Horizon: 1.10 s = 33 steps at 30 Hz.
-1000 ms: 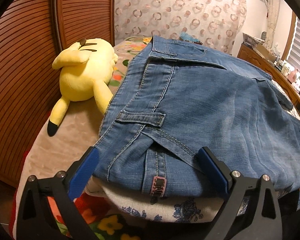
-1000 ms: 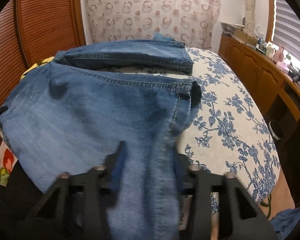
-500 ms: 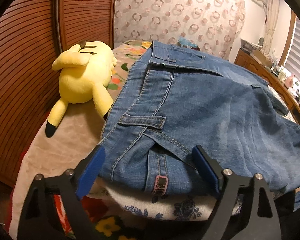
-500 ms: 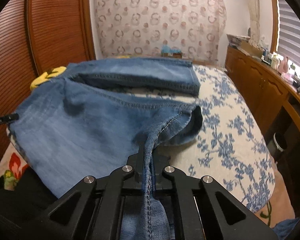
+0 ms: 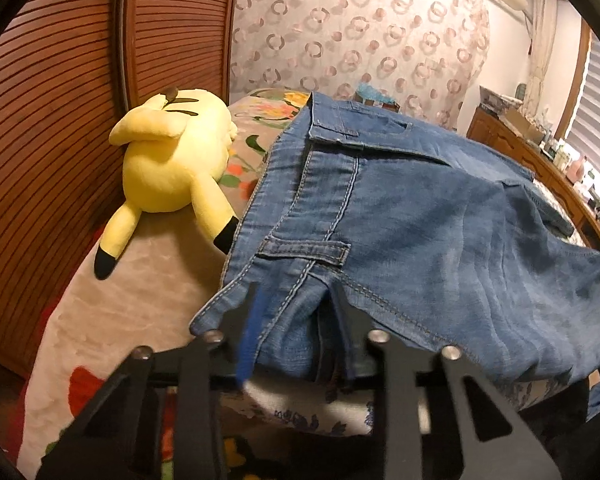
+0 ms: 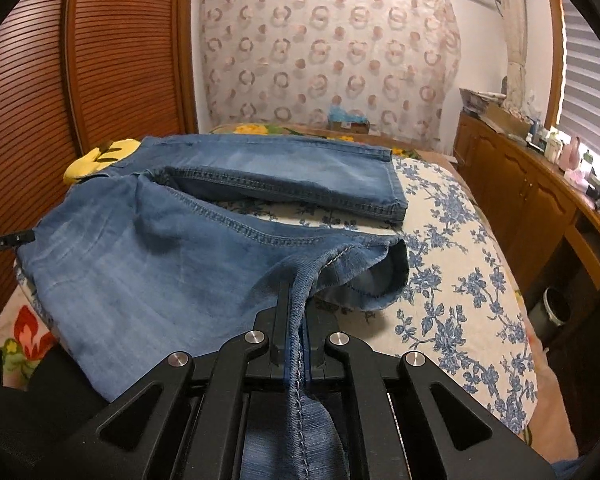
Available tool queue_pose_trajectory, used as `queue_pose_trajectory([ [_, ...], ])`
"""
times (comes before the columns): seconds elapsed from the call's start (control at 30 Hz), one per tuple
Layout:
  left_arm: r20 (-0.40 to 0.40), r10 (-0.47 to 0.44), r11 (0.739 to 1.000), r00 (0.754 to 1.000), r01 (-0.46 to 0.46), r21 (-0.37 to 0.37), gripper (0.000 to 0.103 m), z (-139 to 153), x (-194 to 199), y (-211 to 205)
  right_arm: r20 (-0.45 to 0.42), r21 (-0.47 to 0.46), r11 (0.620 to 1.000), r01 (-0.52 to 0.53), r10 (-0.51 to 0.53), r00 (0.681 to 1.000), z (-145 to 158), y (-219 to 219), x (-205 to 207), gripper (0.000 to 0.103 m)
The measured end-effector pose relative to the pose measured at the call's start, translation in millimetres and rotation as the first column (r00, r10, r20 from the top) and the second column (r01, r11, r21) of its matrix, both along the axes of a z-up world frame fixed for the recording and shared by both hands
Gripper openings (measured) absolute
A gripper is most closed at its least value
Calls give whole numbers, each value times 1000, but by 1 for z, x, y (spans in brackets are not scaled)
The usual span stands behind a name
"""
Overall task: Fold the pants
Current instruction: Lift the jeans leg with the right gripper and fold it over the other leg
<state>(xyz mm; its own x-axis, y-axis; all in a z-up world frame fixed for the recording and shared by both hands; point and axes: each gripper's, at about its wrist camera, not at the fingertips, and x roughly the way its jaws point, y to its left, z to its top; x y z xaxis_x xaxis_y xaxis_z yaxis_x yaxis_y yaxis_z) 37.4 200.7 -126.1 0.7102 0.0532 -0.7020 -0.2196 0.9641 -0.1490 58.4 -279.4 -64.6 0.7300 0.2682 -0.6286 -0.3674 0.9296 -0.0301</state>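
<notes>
Right wrist view: the right gripper (image 6: 296, 320) pinches the jeans' (image 6: 172, 264) leg seam tight. Left gripper (image 5: 296, 320), jaws just closing, clamps the bunched waistband (image 5: 300, 252).

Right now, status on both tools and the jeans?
Right tool shut on near leg seam. Left tool just been closing on waistband of jeans. Far leg flat on bed. Yellow plush beside waistband.

Left gripper (image 5: 296, 328) at near waistband edge of jeans (image 5: 420, 240), jaws just closing, denim bunched between fingers (image 5: 248, 344); blur hides whether pads press. Jeans spread over bed (image 5: 112, 320), belt loop just beyond fingers. Yellow plush toy (image 5: 172, 164) beside jeans, foot touching denim edge, against slatted wooden door (image 5: 52, 100). Patterned curtain (image 5: 360, 40) behind.
</notes>
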Motion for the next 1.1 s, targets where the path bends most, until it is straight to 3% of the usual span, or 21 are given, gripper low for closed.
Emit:
queue_pose_trajectory([
  [0.13, -16, -14, 999, 1000, 15, 36, 6, -3, 1, -4, -4, 4, 1000, 2, -2, 1000, -2, -1, 0, 1],
  [0.23, -9, -21, 999, 1000, 21, 38, 1, 2, 1, -4, -6, 8, 1000, 4, -4, 1000, -3, -3, -1, 1],
  [0.4, 29, -40, 997, 999, 38, 61, 0, 23, 3, -8, 5, 7, 1000, 6, -6, 1000, -1, -5, 2, 1],
  [0.63, 99, -87, 989, 991, 73, 130, 0, 68, 24, -17, 57, 24, 1000, 2, -4, 998, 27, -14, 25, 1],
  [0.83, 157, -125, 977, 980, 93, 194, 0, 112, 70, -25, 125, 1, 1000, -3, 3, 992, 56, -13, 55, 1],
  [1.1, 183, -135, 965, 974, 88, 246, 0, 148, 137, -26, 155, -8, 1000, 9, -8, 988, 79, -19, 102, 1],
])
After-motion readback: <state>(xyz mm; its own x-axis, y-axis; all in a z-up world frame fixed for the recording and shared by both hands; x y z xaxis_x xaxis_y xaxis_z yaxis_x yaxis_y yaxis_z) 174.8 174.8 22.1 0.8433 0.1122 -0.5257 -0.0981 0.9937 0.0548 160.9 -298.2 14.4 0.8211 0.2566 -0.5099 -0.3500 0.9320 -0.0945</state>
